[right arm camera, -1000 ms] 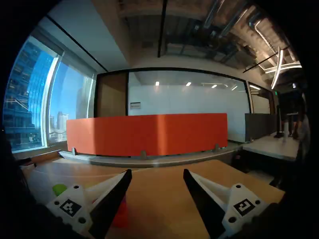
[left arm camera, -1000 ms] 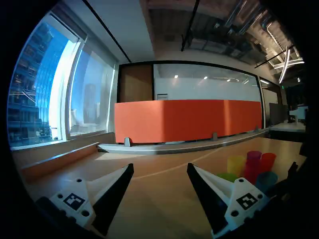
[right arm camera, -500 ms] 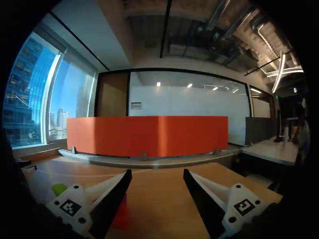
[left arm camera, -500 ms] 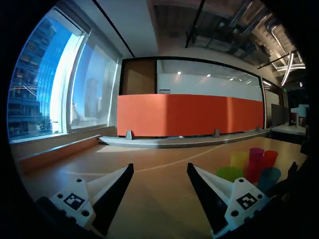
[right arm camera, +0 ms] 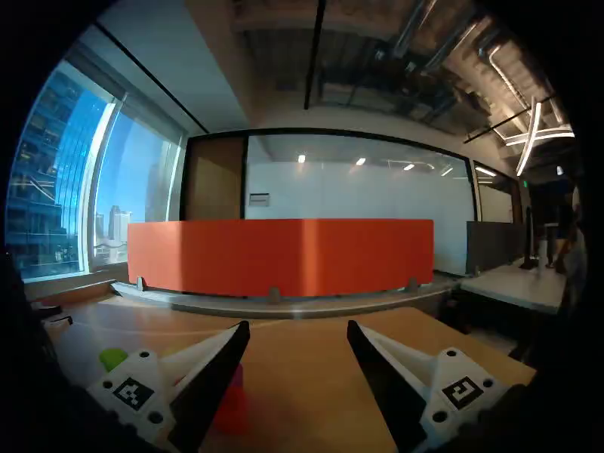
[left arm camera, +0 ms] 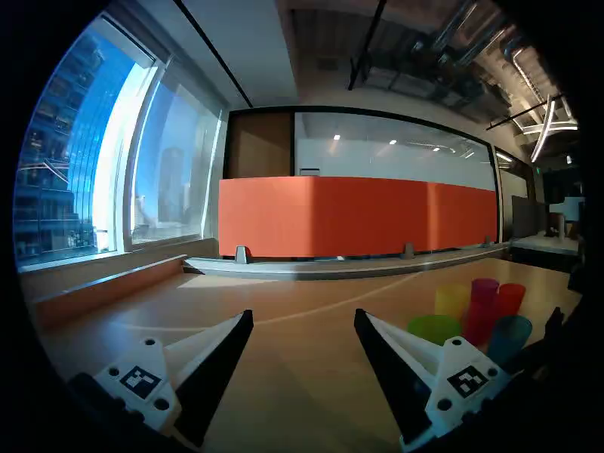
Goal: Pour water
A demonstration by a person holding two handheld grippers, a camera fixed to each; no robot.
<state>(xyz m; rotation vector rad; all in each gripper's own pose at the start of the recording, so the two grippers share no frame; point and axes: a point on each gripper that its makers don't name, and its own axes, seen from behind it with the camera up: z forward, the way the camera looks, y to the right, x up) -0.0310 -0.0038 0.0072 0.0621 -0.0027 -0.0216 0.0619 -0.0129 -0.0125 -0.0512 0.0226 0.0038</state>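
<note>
Now your left gripper (left arm camera: 302, 313) hangs wide open over the table (left arm camera: 302, 377), holding nothing. The cups (left arm camera: 476, 313) stand close together at the right, a little beyond its right finger: yellow, pink and red farther, green and blue nearer. Your right gripper (right arm camera: 297, 326) is also wide open and empty; a reddish cup (right arm camera: 231, 400) shows just behind its left finger, a green cup (right arm camera: 113, 357) farther left. An orange screen (left arm camera: 355, 215) closes the far edge.
</note>
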